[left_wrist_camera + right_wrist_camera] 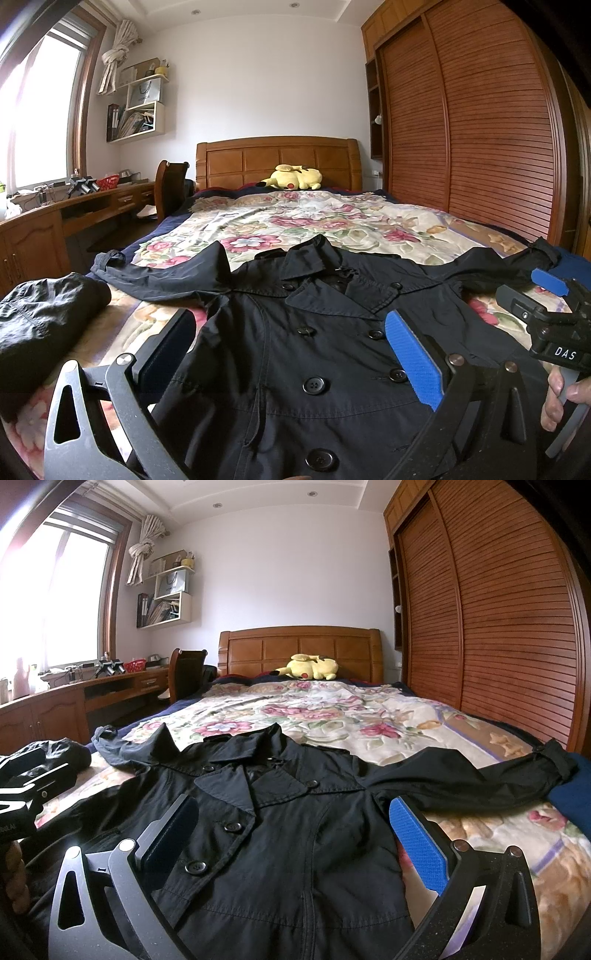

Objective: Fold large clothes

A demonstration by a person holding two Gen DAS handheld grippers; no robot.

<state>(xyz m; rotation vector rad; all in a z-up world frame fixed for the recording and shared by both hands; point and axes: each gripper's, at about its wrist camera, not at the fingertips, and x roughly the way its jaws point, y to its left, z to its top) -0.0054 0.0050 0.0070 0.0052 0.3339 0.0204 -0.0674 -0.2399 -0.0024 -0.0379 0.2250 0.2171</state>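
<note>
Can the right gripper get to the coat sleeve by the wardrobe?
Probably yes. The right gripper hovers with its jaws open over the coat, and the sleeve lies flat on the bedspread toward the wardrobe, with nothing lying on it.

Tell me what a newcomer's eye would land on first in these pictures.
First, the black coat spread flat, front up, sleeves out, across the near end of the floral bedspread. Next, the yellow plush lying by the wooden headboard at the far end. Both tools hover open above the coat, left tool and right tool, gripping nothing.
</note>
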